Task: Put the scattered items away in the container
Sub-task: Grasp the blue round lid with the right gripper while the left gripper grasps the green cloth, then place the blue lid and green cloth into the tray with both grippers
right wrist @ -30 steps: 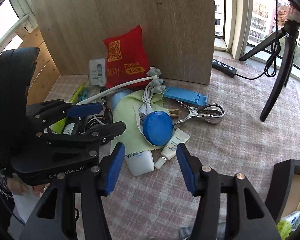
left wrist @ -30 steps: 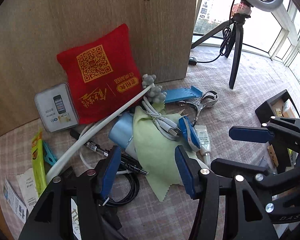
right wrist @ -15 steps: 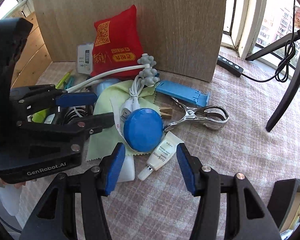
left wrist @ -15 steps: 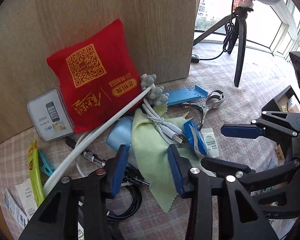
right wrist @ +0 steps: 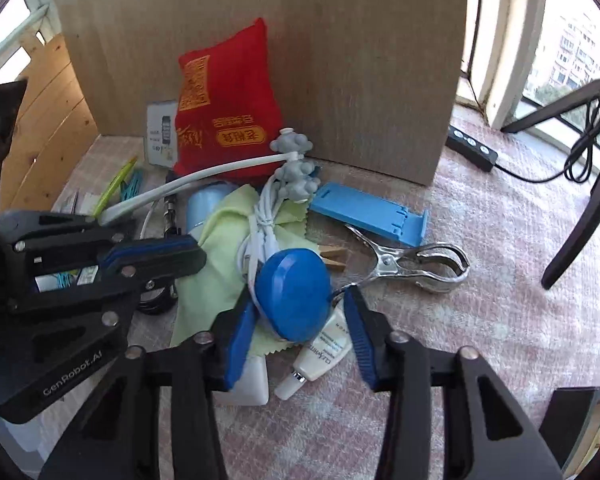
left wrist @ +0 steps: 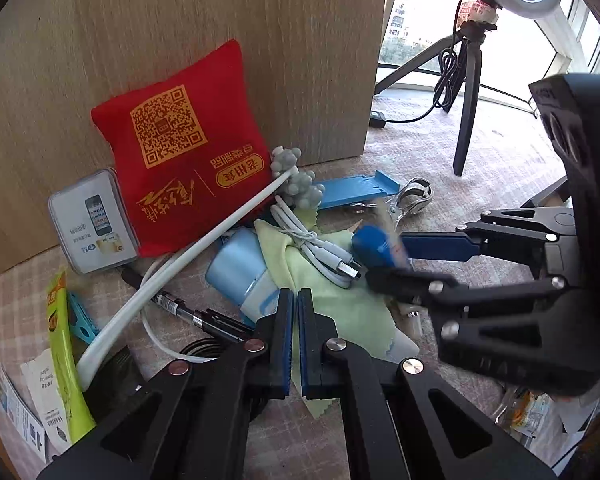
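Since a second ago, both pairs of jaws have narrowed, the left one from wide apart to fully together, and the right gripper has come down onto the blue disc.

From the left wrist, the left gripper has its blue pads pressed flat together above the green cloth; whether a fold of cloth is pinched between them I cannot tell, since the tips hide that spot. Beside the cloth lie a pale blue bottle, a coiled white cable and a black pen. A red pouch leans on the wooden board, with a small tin just to its left. A white massager with grey knobs runs across the pile. On the right, the right gripper reaches in from the side, its fingers on either side of the blurred blue disc.

From the right wrist, the right gripper is closing its jaws around the blue disc; the left pad touches the disc's edge, and the right pad sits just beside it. Under the disc lie the cloth and a cream tube. A metal clip and a blue stand lie behind. The left gripper shows at the left, closed. A dark container's corner stands at the lower right, well apart from the pile.
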A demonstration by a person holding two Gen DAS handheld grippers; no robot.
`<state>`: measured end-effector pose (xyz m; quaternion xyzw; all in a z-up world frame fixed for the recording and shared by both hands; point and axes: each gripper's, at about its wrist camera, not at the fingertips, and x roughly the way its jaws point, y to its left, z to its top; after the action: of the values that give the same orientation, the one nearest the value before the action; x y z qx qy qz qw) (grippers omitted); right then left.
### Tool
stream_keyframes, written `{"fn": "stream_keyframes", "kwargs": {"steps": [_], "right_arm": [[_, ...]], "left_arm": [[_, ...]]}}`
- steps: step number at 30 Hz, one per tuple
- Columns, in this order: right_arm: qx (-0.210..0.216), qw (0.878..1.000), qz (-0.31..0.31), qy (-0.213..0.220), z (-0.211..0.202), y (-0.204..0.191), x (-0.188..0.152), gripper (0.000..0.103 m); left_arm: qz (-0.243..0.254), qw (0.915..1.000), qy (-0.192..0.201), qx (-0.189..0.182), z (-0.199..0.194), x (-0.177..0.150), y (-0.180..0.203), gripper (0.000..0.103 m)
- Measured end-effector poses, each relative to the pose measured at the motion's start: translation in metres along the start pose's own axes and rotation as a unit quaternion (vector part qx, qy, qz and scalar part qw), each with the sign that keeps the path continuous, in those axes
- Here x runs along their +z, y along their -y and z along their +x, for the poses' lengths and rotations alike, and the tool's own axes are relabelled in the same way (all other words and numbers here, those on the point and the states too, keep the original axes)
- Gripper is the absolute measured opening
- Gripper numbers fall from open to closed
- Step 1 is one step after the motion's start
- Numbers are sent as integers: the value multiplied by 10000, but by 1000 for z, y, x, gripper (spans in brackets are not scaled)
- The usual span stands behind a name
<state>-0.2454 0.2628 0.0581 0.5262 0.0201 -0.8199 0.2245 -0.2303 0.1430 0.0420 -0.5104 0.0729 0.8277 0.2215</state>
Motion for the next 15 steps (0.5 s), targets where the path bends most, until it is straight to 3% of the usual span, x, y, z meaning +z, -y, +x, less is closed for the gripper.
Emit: {"fn": "stream_keyframes", "kwargs": {"steps": [8,15], "right_arm": [[137,9984,554,2,-11,30,-9,14],[165,9979,601,200,-42,29,-32,14]], "left_arm": [[-255,9983,72,-518,-27,-20,9,2],[-382,9944,363,-917,-71,-36,23,2]]}}
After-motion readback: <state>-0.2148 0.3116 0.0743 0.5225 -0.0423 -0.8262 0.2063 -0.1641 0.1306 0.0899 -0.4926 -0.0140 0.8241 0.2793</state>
